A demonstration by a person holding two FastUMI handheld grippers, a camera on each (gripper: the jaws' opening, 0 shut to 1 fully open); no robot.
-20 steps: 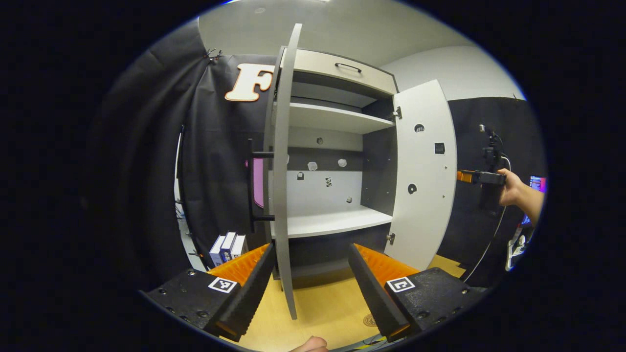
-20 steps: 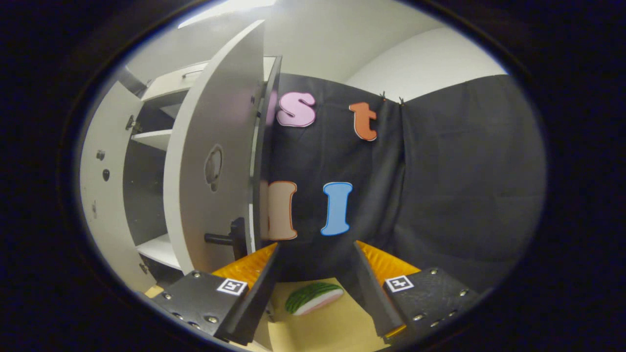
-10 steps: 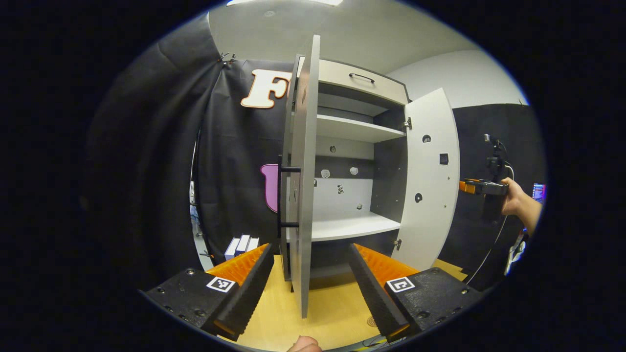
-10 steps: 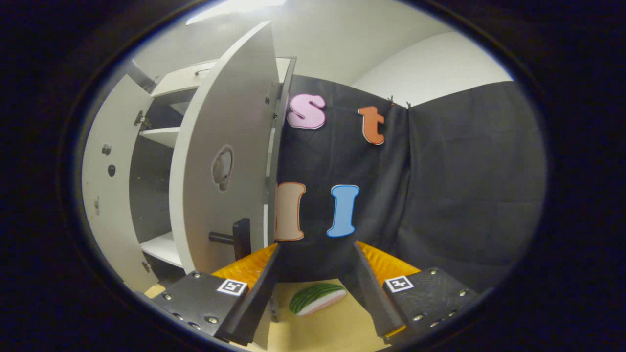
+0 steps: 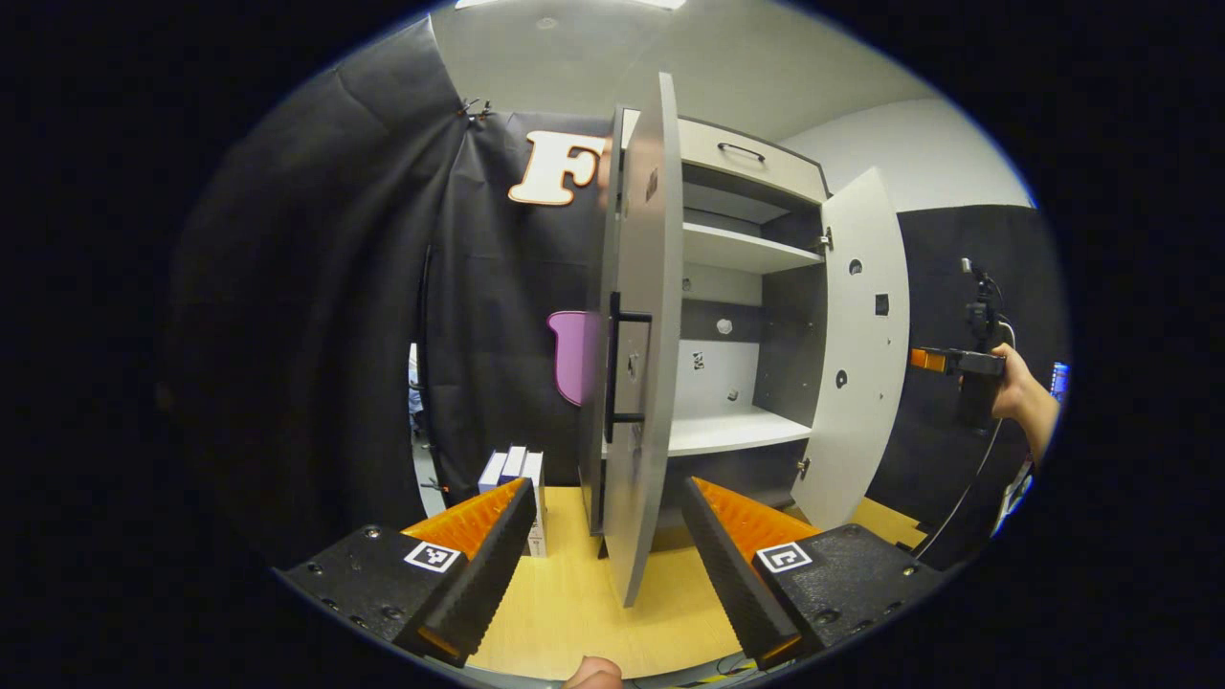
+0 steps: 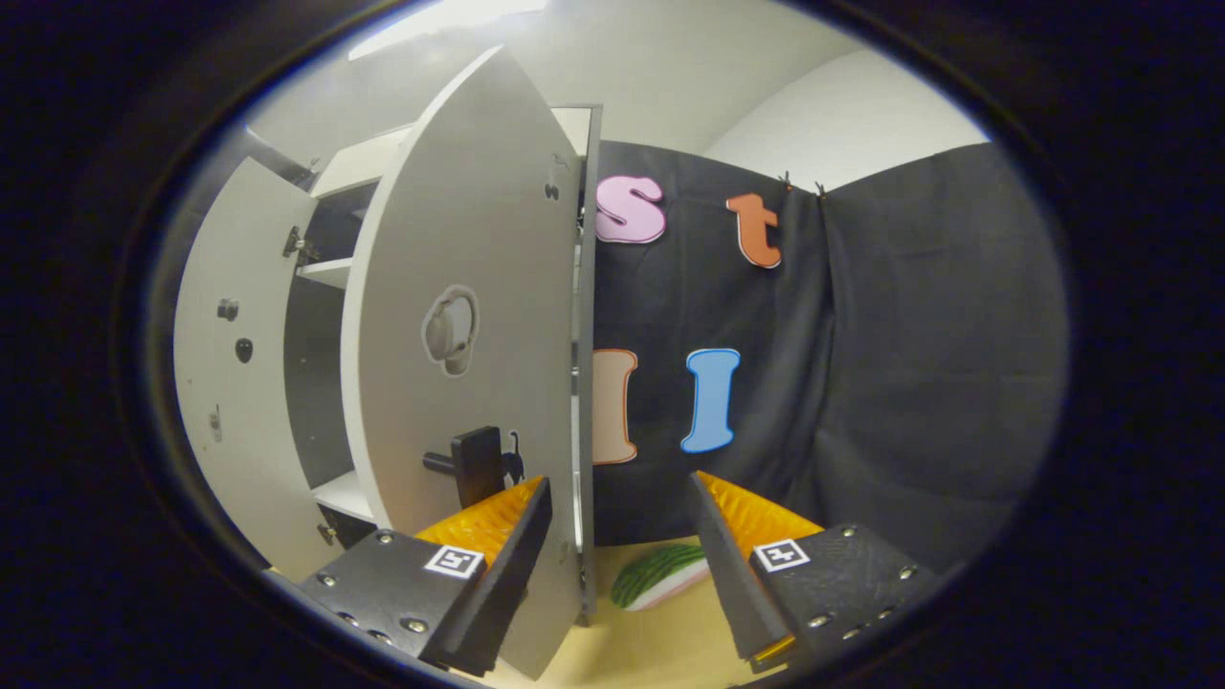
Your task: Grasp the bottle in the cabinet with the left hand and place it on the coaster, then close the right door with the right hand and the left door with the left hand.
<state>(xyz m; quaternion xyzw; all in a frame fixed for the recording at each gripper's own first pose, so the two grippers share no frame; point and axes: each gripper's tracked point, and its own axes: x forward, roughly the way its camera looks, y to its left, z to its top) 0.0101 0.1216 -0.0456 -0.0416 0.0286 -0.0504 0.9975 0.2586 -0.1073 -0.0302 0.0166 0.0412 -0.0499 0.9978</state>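
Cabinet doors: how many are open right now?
2. The left door stands edge-on in front of the left gripper, partly swung. The right door hangs wide open on the far side, also seen close by the right gripper.

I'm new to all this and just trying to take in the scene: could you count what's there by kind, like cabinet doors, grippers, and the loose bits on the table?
Cabinet doors: 2 (left door, right door)
Grippers: 2 (left gripper, right gripper)
Small boxes: 3
Watermelon slice: 1
Total: 8
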